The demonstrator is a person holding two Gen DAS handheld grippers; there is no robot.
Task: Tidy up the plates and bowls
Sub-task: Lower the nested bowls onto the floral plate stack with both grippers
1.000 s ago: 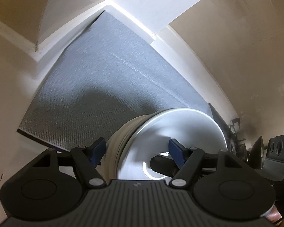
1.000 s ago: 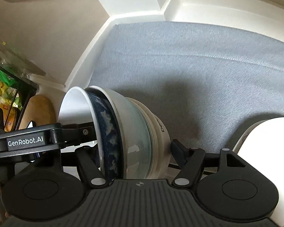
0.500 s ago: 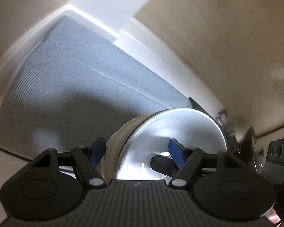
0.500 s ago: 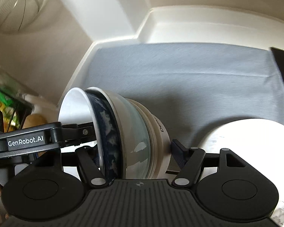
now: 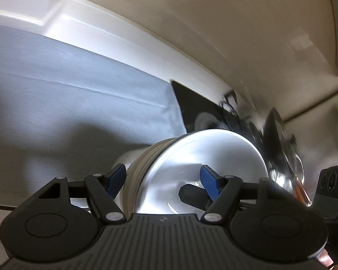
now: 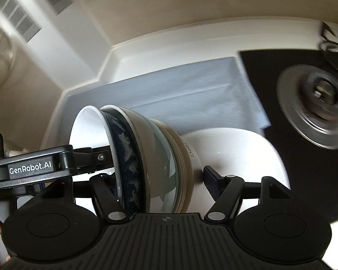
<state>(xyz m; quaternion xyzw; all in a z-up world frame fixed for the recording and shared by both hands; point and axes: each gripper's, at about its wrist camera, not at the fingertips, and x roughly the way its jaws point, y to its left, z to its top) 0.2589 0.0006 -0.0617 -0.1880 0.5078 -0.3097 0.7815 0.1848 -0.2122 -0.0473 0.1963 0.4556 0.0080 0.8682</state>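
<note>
The left gripper (image 5: 163, 178) and the right gripper (image 6: 160, 180) both clamp one tilted stack of bowls (image 6: 146, 157) (white, blue, green), above a grey mat (image 6: 180, 90); a burner (image 6: 313, 105) lies at two o'clock

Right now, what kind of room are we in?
Probably a kitchen: a gas burner sits on a black stovetop, beside a grey mat, and stacked bowls and plates are held.
</note>
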